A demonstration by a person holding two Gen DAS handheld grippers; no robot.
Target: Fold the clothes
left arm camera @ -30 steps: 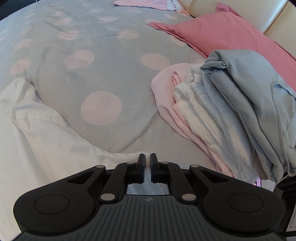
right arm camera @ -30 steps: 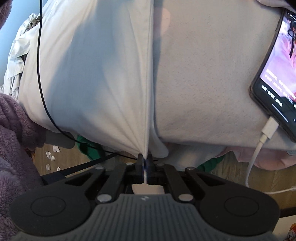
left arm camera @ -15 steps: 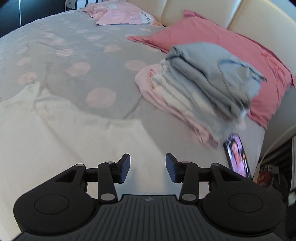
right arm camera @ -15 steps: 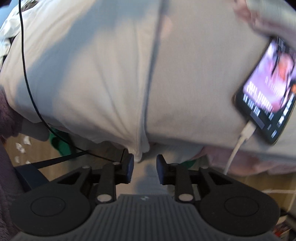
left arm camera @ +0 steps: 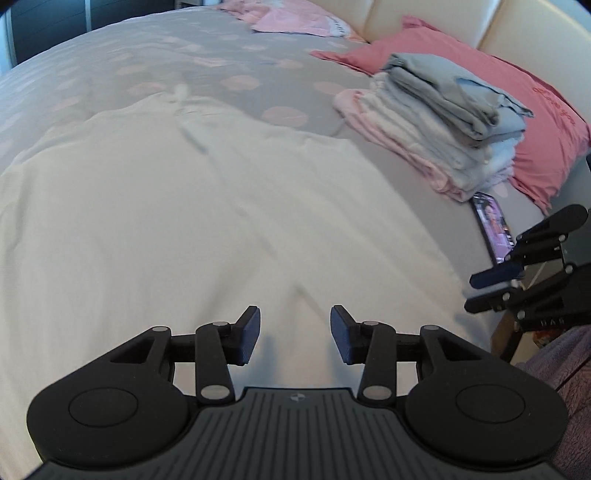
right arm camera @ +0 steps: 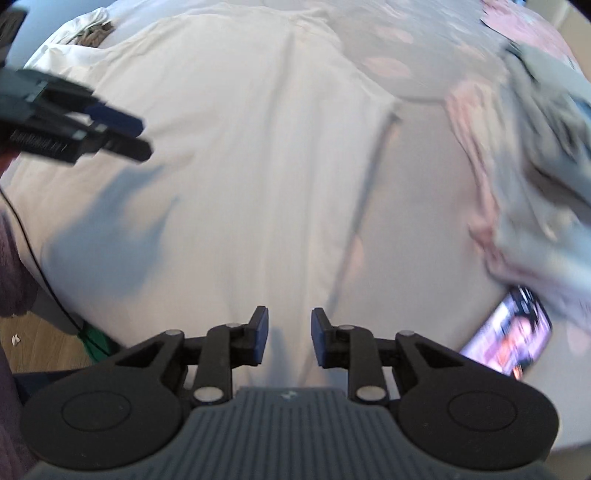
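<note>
Two grippers I'm holding, left gripper point(left arm camera: 294, 334) and right gripper point(right arm camera: 289, 336) both hovering part-open and empty, white garment point(left arm camera: 207, 206) lying across dotted grey bedspread point(left arm camera: 122, 70), folded pile point(left arm camera: 443, 122) sitting by pink pillow point(left arm camera: 517, 107).

I can read almost nothing here. On the red-pink pillow point(left arm camera: 546, 110) a line of orange script runs near its far corner, too small and slanted for me to make out. The pink item point(left arm camera: 295, 22) at the head of the bed has dark print along its white edge, unreadable. The phone point(left arm camera: 493, 225) screen shows a picture with blurred captions. My left gripper point(left arm camera: 294, 334) body carries a small round emblem, no letters.
</note>
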